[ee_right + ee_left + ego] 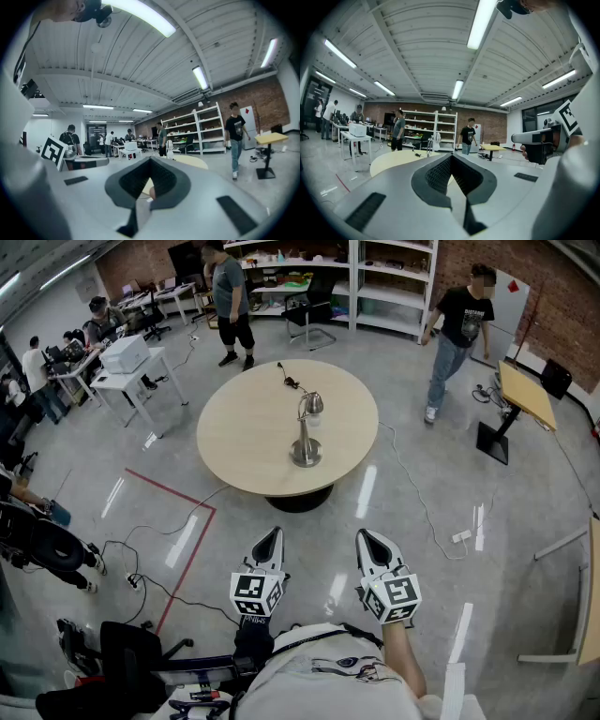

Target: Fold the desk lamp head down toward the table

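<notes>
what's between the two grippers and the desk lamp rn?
Head view: just floor, then bare top of the round table, between the left gripper, the right gripper and the desk lamp.

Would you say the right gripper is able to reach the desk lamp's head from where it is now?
Probably not. The right gripper is held near the body, while the lamp head is on the round table, across a stretch of floor. Nothing blocks the way; stepping closer should do.
</notes>
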Demonstrator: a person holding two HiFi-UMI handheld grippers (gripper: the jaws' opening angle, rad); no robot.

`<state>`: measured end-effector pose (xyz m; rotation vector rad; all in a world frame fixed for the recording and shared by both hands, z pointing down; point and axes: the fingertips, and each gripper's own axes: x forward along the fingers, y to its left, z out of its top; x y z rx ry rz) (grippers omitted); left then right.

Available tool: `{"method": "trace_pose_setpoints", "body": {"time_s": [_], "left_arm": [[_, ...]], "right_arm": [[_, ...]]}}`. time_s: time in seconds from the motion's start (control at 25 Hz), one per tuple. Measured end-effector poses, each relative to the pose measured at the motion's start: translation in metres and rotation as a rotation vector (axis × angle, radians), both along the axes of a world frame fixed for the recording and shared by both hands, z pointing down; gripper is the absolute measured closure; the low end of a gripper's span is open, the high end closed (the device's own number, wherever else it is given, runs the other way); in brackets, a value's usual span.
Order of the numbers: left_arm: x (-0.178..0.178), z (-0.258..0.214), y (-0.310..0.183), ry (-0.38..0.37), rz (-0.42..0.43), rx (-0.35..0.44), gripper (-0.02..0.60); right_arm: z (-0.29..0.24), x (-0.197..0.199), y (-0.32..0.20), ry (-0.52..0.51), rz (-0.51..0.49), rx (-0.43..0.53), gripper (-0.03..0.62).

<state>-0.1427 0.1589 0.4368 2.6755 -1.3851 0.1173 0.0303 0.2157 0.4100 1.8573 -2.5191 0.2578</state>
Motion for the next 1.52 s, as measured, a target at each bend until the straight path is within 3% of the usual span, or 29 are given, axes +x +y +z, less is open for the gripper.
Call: {"method": "trace_pose_setpoints", "body": {"time_s": [0.92, 1.52], "left_arm": [[0.02, 0.005, -0.009, -0.005, -0.023, 0.004, 0.583], [0.078, 0.036, 0.014, -0.015, -0.018, -0.069, 0.583]], "right_arm": [[0.01, 0.023, -0.011, -0.04, -0.022, -0.007, 0.594], [0.048, 0.062, 0.002, -0.076, -0.081, -0.117, 0.594]]}}
